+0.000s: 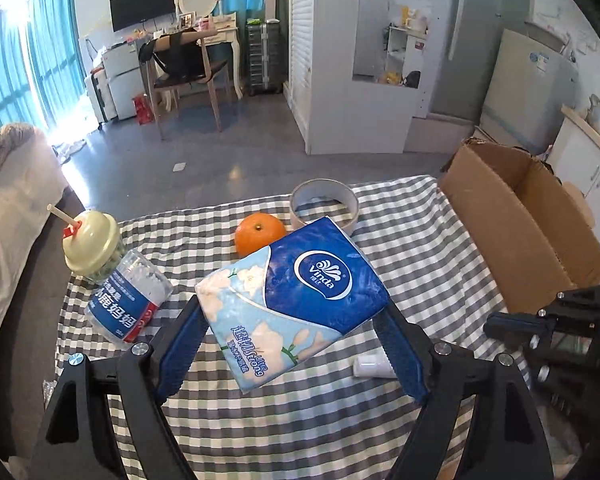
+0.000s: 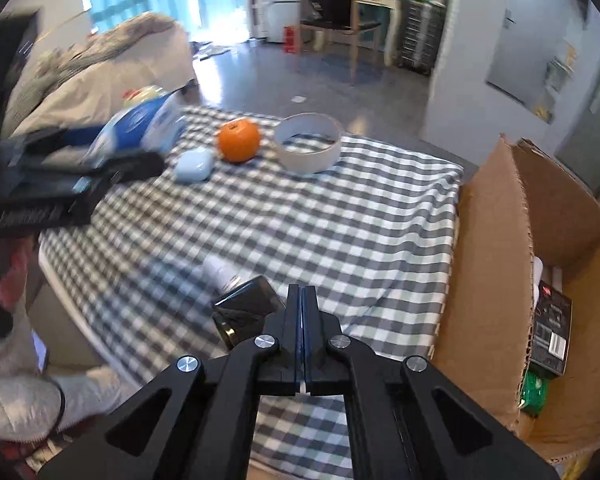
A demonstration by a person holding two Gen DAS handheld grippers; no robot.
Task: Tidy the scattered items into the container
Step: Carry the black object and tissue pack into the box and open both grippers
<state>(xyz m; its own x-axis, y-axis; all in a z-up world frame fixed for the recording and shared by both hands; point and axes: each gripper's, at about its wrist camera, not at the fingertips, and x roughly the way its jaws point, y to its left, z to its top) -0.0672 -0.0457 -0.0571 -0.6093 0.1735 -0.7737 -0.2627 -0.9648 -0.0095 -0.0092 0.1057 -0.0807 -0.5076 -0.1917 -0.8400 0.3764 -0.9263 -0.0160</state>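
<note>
My left gripper (image 1: 290, 310) is shut on a blue and white Vinda tissue pack (image 1: 300, 296), held tilted above the checked tablecloth (image 1: 320, 420). The right wrist view shows that pack (image 2: 140, 124) blurred at the left, in the left gripper (image 2: 80, 168). My right gripper (image 2: 302, 292) is shut with nothing between its fingers, over the cloth beside a black box (image 2: 248, 312) and a small white tube (image 2: 218, 270). The open cardboard box (image 2: 492, 260) stands at the table's right end with a black packet (image 2: 552, 332) and a green item (image 2: 536, 388) inside.
On the cloth lie an orange (image 1: 258, 236), a tape roll (image 1: 324, 204), a cotton swab jar (image 1: 128, 300), a lidded cup with a straw (image 1: 94, 248) and a pale blue case (image 2: 194, 164). A bed is at the left. A person's sleeve (image 2: 20, 396) shows low left.
</note>
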